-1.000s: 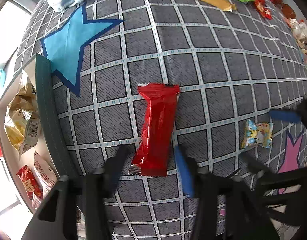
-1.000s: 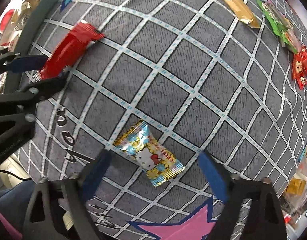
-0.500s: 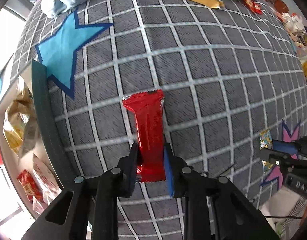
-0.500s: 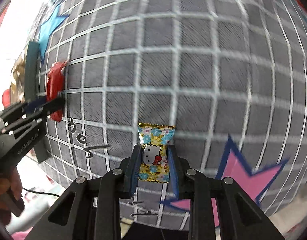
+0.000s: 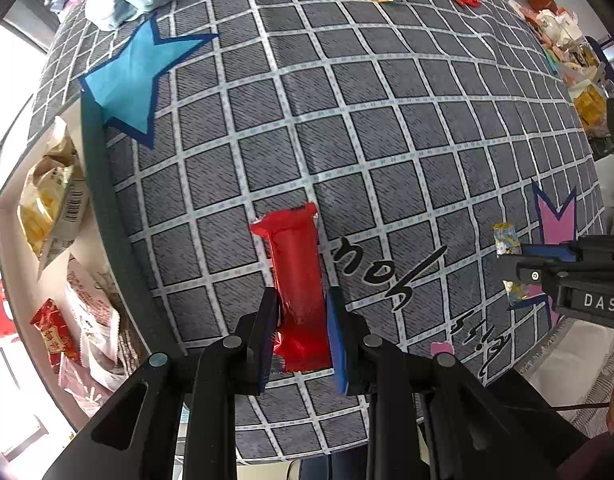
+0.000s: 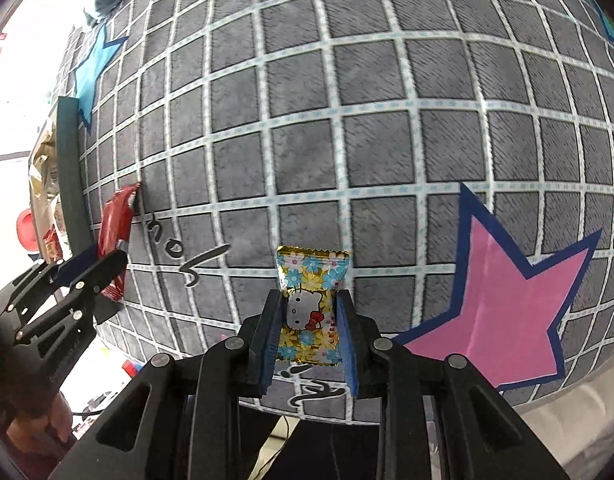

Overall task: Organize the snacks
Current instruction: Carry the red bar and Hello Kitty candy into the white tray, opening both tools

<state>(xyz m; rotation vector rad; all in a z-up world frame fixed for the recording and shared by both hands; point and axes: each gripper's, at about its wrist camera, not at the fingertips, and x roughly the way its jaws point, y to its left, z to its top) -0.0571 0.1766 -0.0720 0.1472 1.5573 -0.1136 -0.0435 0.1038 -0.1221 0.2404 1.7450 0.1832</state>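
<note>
Now the left gripper (image 5: 300,326) is clenching a long red foil snack bar (image 5: 297,276), its long axis running straight out from the jaws over the grey checked cloth (image 5: 347,140). Meanwhile the right gripper (image 6: 309,326) is pinching a small flowered cat-print candy packet (image 6: 310,304), likewise pointing away. Only the left view is showing the box of packets (image 5: 55,216) inside.

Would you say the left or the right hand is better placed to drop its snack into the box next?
Left, probably: the left gripper holds the red bar right beside the box, while the right gripper sits farther away.
</note>
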